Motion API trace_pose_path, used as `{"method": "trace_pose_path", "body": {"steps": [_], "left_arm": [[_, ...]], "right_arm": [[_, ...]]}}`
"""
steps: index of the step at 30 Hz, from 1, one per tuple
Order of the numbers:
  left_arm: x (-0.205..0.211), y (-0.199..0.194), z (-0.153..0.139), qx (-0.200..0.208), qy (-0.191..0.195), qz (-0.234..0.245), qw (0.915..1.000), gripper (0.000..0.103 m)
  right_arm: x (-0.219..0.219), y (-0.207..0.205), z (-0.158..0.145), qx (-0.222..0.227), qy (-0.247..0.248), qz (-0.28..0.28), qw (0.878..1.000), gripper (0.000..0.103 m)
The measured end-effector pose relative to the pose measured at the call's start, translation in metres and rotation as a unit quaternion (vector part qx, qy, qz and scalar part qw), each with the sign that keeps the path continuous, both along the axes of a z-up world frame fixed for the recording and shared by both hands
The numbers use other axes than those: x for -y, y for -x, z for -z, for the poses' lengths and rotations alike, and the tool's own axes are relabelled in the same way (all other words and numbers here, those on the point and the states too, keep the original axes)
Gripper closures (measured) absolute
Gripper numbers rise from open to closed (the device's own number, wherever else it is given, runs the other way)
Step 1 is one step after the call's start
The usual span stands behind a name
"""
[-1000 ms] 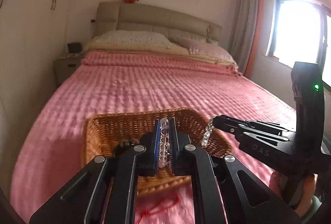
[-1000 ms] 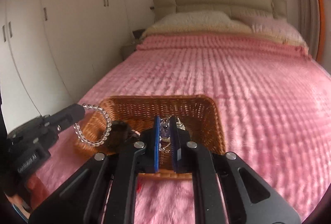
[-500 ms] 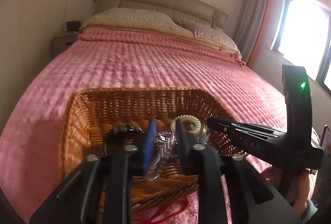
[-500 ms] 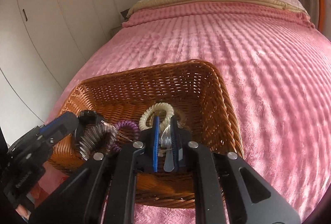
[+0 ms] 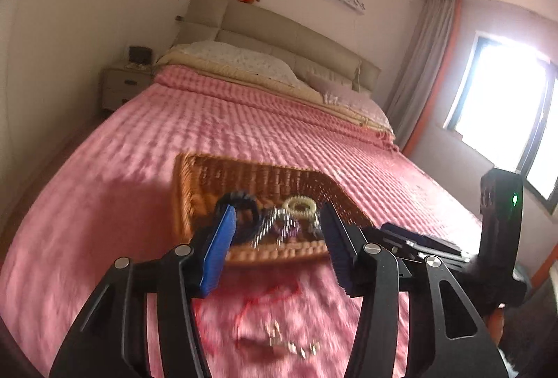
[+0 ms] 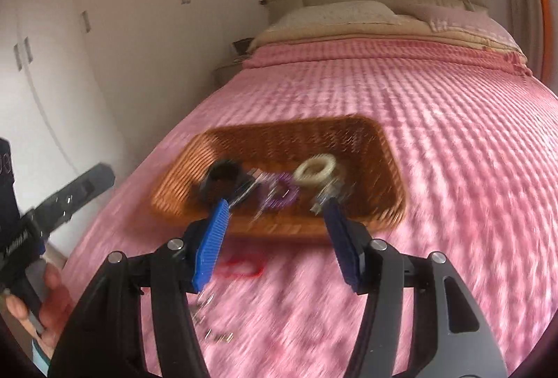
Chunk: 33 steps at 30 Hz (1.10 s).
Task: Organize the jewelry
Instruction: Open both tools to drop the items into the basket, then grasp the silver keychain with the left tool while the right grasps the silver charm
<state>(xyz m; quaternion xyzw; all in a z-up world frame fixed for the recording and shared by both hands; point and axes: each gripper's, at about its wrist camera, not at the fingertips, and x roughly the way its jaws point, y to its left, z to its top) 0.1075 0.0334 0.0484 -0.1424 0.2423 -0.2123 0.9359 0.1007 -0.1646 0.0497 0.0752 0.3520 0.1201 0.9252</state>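
Note:
A wicker basket point(image 5: 195, 182) point(image 6: 383, 148) sits on the pink bedspread. Inside lie a black coil tie point(image 5: 240, 200) point(image 6: 223, 175), a clear bead bracelet point(image 5: 270, 226) point(image 6: 249, 188), a purple coil point(image 6: 284, 191), a cream coil ring point(image 5: 300, 205) point(image 6: 315, 170) and a silvery piece point(image 6: 327, 195). My left gripper point(image 5: 275, 249) is open and empty, pulled back before the basket. My right gripper point(image 6: 275, 231) is open and empty too. A red cord point(image 5: 272, 297) point(image 6: 240, 268) and small silver pieces point(image 5: 293, 343) point(image 6: 209, 318) lie on the bedspread near me.
The pink bedspread point(image 5: 244, 127) stretches to pillows and a beige headboard point(image 5: 279, 29). A nightstand point(image 5: 122, 88) stands at the left, wardrobes point(image 6: 52, 64) beside the bed, a bright window point(image 5: 505, 113) on the right. The views are motion-blurred.
Both grippers opened and let their jewelry drop into the basket, then pulled back and up from it. The bead bracelet and silvery piece now lie in the basket.

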Motion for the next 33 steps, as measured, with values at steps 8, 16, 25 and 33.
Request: {"method": "trace_pose_path", "body": {"steps": [8, 16, 25, 33], "left_arm": [[-0.016, 0.037, 0.046, -0.066, 0.001, -0.016, 0.9977, 0.054], [-0.026, 0.035, 0.078, -0.123, -0.002, -0.035, 0.9918, 0.056], [-0.051, 0.038, 0.086, -0.147, 0.008, -0.040, 0.9884, 0.059], [-0.040, 0.037, 0.092, -0.169, 0.021, 0.013, 0.9853, 0.065]], "right_arm": [[-0.037, 0.042, 0.036, -0.039, 0.025, -0.052, 0.998, 0.050], [-0.063, 0.043, 0.067, -0.093, 0.049, -0.100, 0.989, 0.051], [-0.093, 0.024, 0.082, -0.147, 0.027, -0.149, 0.977, 0.074], [-0.084, 0.048, 0.078, -0.146, -0.015, -0.166, 0.975, 0.074]]}}
